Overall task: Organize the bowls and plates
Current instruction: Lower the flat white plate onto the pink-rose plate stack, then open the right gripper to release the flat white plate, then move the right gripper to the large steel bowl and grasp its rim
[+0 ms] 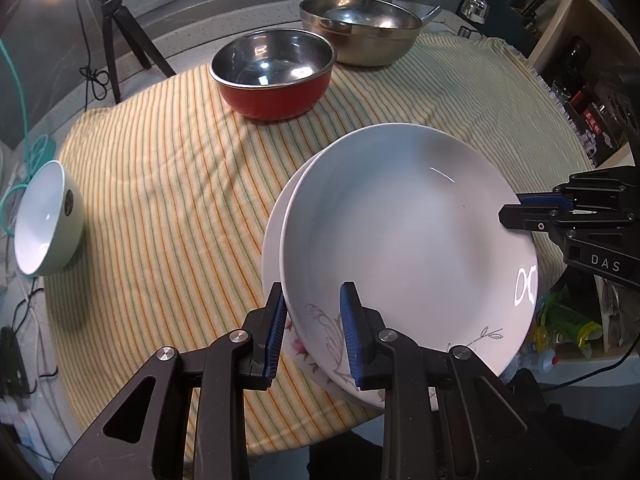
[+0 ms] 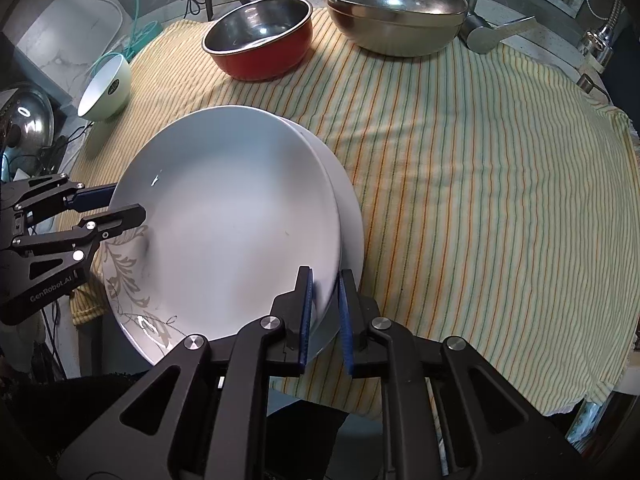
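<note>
Above the near edge of the striped cloth, two stacked white plates sit tilted, the left gripper clenched on their floral-patterned rim and the right gripper clenched on the opposite rim. Behind the plates stand a red bowl and a large steel bowl. Left of the plates, a pale green bowl lies tipped on its side.
</note>
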Action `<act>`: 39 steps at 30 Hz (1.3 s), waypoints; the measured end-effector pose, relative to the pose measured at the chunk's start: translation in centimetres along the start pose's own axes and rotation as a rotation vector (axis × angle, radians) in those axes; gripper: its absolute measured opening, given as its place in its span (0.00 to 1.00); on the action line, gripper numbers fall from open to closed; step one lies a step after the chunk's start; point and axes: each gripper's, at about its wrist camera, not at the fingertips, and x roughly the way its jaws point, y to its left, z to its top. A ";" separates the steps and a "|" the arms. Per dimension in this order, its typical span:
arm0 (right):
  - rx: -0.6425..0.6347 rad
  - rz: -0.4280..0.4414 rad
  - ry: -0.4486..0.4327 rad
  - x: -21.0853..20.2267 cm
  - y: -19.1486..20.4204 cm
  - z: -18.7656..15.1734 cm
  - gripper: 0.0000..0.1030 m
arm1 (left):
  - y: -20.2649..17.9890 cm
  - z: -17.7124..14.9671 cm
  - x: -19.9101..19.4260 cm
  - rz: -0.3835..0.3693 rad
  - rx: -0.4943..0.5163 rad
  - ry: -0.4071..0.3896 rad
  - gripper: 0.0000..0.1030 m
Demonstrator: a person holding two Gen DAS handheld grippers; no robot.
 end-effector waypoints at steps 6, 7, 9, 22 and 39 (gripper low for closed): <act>0.038 0.035 -0.038 -0.7 -0.9 0.4 0.14 | 0.7 0.4 -0.6 -0.037 -0.030 -0.012 0.27; 0.045 0.042 -0.052 -0.9 -1.0 0.4 0.16 | 0.9 0.6 -0.7 -0.043 -0.039 -0.015 0.27; 0.063 0.049 -0.089 -1.6 -1.4 0.7 0.31 | 1.3 1.0 -1.1 -0.065 -0.060 -0.028 0.27; 0.216 0.071 -0.263 -5.7 -7.4 4.2 0.58 | 3.8 7.2 -3.3 -0.173 -0.201 -0.179 0.35; 0.305 0.131 -0.349 -6.0 -14.2 12.3 0.65 | 5.1 18.6 0.2 -0.209 -0.265 -0.241 0.39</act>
